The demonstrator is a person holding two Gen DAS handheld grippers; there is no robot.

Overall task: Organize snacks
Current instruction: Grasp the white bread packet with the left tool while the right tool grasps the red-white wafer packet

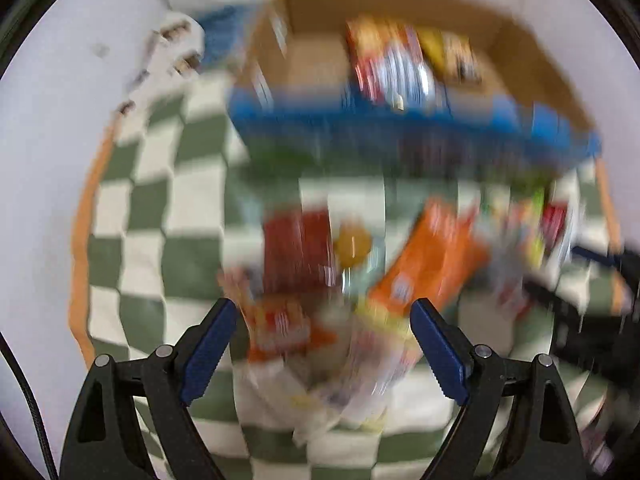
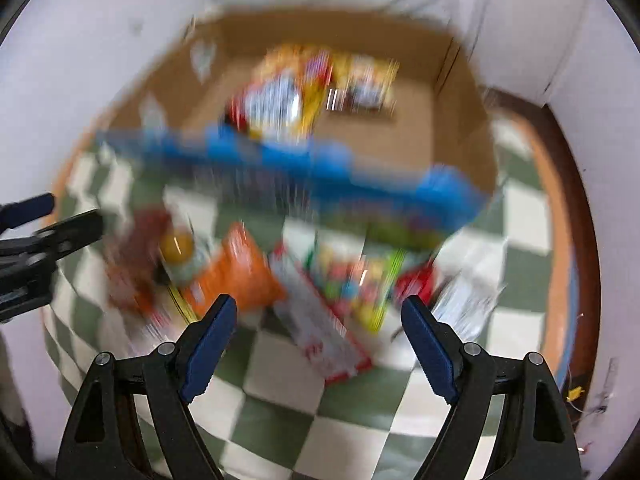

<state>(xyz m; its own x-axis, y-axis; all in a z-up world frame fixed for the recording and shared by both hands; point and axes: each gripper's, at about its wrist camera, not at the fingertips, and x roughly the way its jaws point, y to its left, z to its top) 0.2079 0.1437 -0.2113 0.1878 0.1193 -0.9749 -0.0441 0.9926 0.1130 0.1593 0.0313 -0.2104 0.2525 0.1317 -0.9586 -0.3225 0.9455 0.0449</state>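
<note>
Both views are smeared by motion. My left gripper [image 1: 323, 312] hangs open over a heap of snack packs on a checkered cloth [image 1: 152, 208]. An orange-and-white pack [image 1: 280, 324] lies between its fingertips, with no pad touching it. A red pack [image 1: 298, 252], a yellow round item [image 1: 352, 242] and an orange pack [image 1: 432, 264] lie just beyond. My right gripper [image 2: 319, 308] is open above a white-and-red pack [image 2: 320, 320], beside a multicoloured pack [image 2: 360, 280] and the orange pack [image 2: 240, 276]. Behind the heap stands a cardboard box [image 2: 452, 120] with a blue front and snacks inside [image 2: 312, 92].
The green-and-white cloth has an orange border [image 1: 80, 240] and lies on a white surface [image 1: 60, 120]. A white object [image 1: 176, 40] and something blue [image 1: 220, 36] sit left of the box. The left gripper's fingers [image 2: 32, 206] show at the right wrist view's left edge.
</note>
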